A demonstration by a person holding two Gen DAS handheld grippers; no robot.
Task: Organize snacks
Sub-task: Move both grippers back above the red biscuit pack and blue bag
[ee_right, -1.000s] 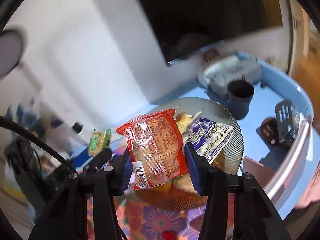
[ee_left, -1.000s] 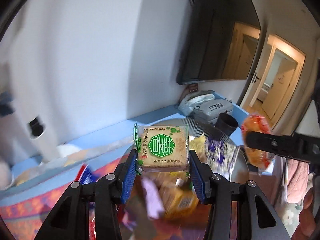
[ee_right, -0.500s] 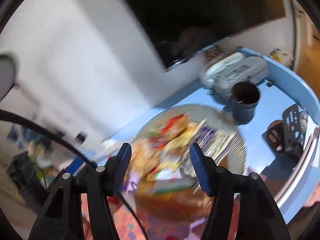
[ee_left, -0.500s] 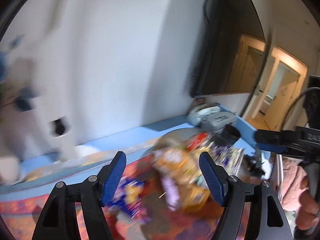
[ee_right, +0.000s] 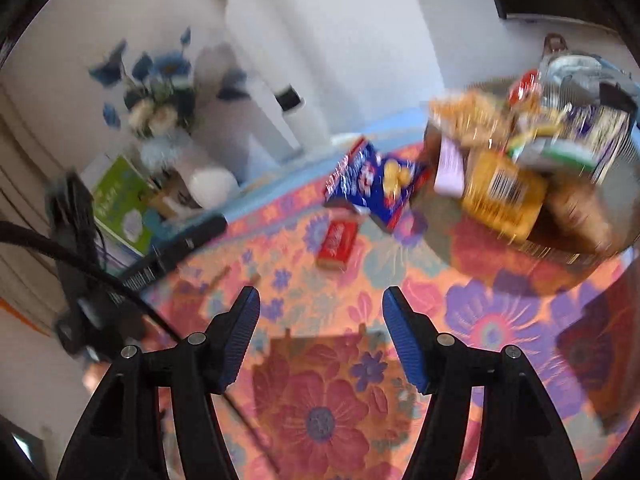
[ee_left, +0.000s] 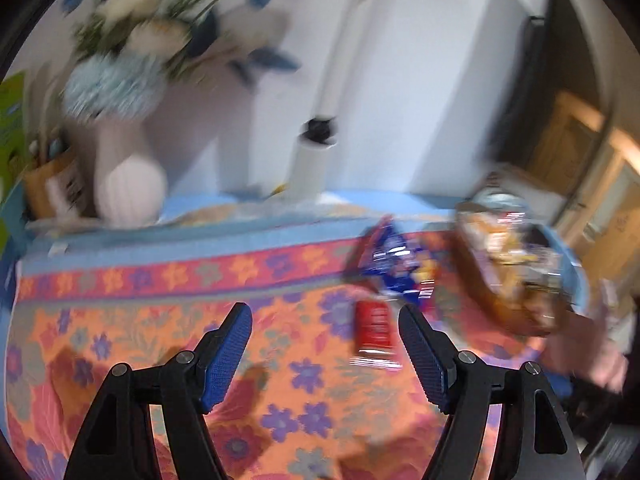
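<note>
A round bowl (ee_right: 576, 252) piled with several snack packs sits at the right of the flowered tablecloth (ee_right: 320, 400); the left wrist view also shows the bowl (ee_left: 516, 312). A blue snack bag (ee_right: 372, 180) and a small red snack pack (ee_right: 337, 245) lie on the cloth left of it, the blue bag (ee_left: 394, 266) and red pack (ee_left: 374, 330) again in the left wrist view. My left gripper (ee_left: 326, 314) is open and empty, over the cloth near the red pack. My right gripper (ee_right: 322, 298) is empty, its jaws still opening, short of the red pack.
A white vase (ee_left: 128, 188) with blue and white flowers stands at the back left by the wall. A green box (ee_right: 120, 204) and a cup of small items sit beside it. A white post (ee_left: 316, 156) rises at the back edge. A hand (ee_left: 588, 356) shows at right.
Both grippers let go of their snack packs over the bowl and opened. They then swung left and down, away from the bowl, over the flowered cloth.
</note>
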